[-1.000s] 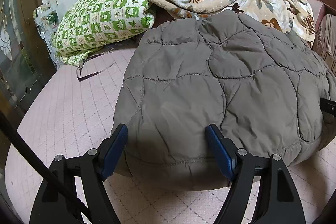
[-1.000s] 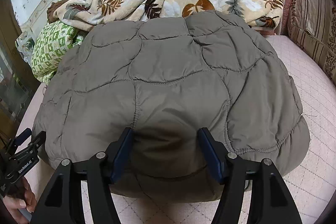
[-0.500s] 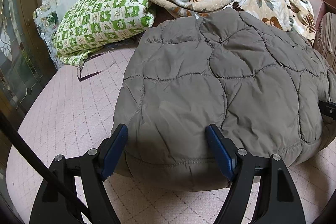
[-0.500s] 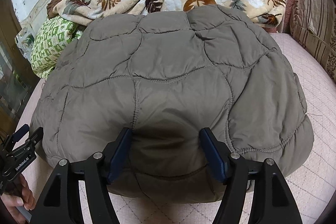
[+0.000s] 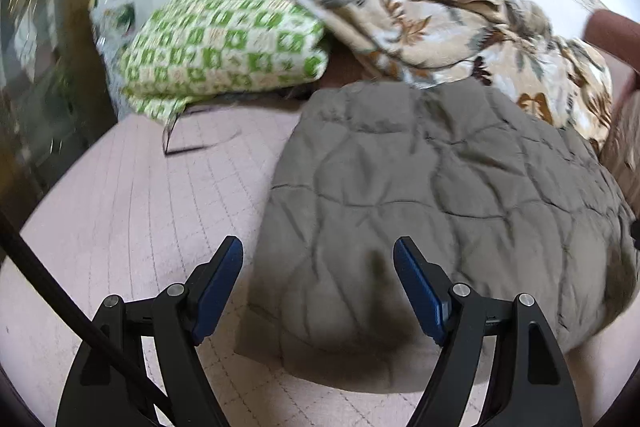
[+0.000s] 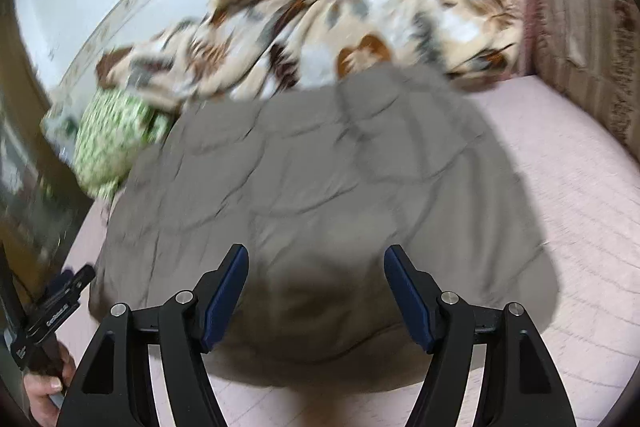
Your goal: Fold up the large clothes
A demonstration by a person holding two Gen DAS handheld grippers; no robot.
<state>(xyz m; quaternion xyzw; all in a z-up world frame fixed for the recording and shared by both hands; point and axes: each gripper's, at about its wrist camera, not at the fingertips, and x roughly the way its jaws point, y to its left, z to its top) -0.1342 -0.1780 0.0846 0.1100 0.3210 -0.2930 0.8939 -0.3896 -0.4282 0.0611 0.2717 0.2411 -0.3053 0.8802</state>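
One blurred white marking, nothing legible

The only lettering is small white print on the black body of the other hand-held gripper (image 6: 52, 311) at the lower left edge of the right wrist view; motion blur leaves it unreadable. The left wrist view carries no text, numbers or signs at all.

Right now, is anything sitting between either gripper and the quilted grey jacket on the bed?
Nothing visible does. The left gripper and the right gripper are both open, with the folded grey jacket lying directly ahead between their fingers. The floral blanket and the green pillow lie beyond it.
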